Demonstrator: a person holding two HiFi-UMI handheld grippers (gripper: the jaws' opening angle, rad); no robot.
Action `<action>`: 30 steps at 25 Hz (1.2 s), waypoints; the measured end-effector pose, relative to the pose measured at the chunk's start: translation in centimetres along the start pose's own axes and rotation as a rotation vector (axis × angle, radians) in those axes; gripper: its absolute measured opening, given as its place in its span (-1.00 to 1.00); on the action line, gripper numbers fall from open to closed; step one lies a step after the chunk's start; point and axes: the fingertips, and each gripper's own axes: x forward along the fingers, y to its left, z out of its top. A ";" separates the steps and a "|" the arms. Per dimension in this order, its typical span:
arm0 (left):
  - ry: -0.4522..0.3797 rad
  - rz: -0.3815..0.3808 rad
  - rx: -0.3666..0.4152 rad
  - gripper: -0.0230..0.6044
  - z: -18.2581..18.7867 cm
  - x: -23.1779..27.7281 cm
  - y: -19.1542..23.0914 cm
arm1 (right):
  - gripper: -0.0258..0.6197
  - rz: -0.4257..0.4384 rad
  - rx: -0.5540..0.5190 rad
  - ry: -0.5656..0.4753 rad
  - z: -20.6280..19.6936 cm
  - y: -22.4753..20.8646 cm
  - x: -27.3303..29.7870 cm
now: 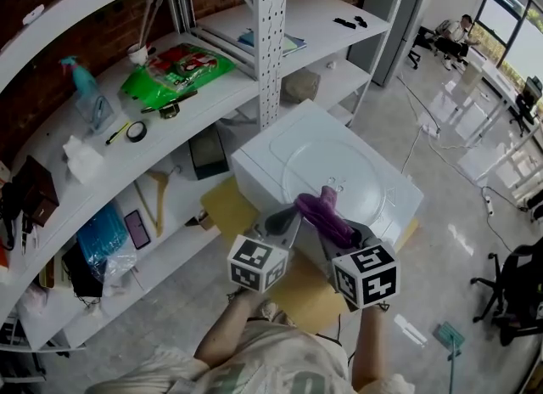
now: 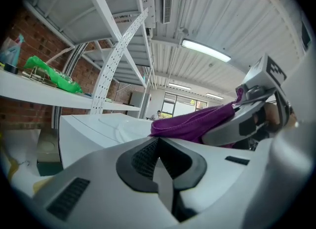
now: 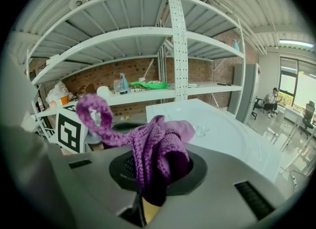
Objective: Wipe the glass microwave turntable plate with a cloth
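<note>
The round glass turntable plate lies flat on top of a white microwave. A purple cloth sticks up over the plate's near edge, and my right gripper is shut on it. In the right gripper view the cloth bunches out from between the jaws, with the plate beyond. My left gripper sits just left of the cloth, shut with nothing in it. Its own view shows the closed jaws, the cloth and the right gripper close at the right.
White shelving runs along the brick wall on the left, holding a green bag, a spray bottle and small items. Cardboard lies under the microwave. A black office chair stands at the right.
</note>
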 end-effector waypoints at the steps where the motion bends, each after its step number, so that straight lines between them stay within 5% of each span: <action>1: -0.003 0.000 0.000 -0.92 0.1 0.0 0.0 | -0.76 -0.017 0.012 -0.030 0.7 -0.6 -0.1; 7: 0.000 0.014 0.003 -0.92 0.2 0.0 0.5 | -0.76 -0.103 0.080 -0.189 6.8 -5.7 1.6; 11: 0.004 0.025 0.001 -0.92 0.0 0.0 0.7 | -0.76 -0.150 0.113 -0.192 9.4 -9.2 5.2; 15: 0.000 0.031 -0.002 -0.92 0.2 0.1 0.8 | -0.76 -0.204 0.082 -0.127 9.4 -11.3 8.1; 30: -0.003 0.040 0.017 -0.92 0.2 -0.1 0.8 | -0.76 -0.174 0.114 -0.087 7.6 -11.5 8.9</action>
